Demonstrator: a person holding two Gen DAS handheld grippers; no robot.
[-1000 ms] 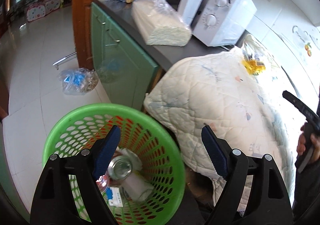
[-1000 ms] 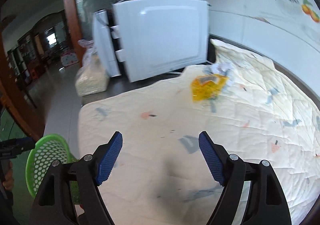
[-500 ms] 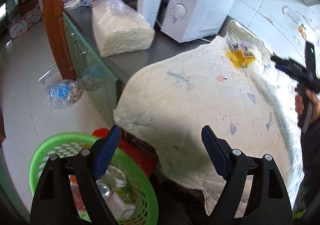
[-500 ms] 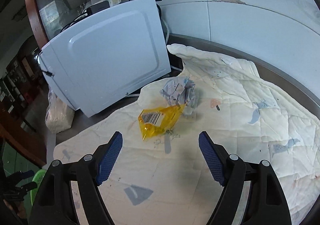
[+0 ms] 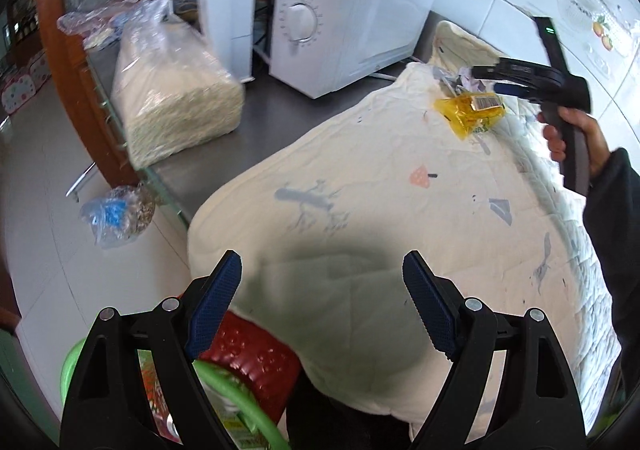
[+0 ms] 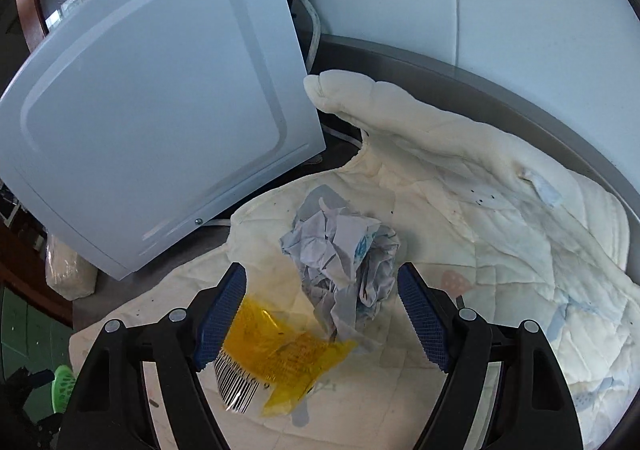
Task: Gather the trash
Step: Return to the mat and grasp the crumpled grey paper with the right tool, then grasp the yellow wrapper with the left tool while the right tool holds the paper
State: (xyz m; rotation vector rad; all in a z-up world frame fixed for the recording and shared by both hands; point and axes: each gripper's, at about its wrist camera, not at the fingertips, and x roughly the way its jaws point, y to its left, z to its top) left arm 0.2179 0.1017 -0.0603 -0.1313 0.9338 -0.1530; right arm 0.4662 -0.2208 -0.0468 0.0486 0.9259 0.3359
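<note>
Two pieces of trash lie between the wide-spread jaws of the right gripper: a crumpled paper wad just ahead of the fingertips, and a yellow wrapper with a barcode nearer the left finger, partly under the wad's edge. Neither finger visibly touches them. Both rest on a quilted cloth, with a white microwave beyond the jaws to the left.

Released too, the left gripper holds nothing; under its jaws is the cloth's near edge. Below its left finger sit a red object and a green basket rim. Far ahead to the right, the wrapper lies beneath the right gripper.
</note>
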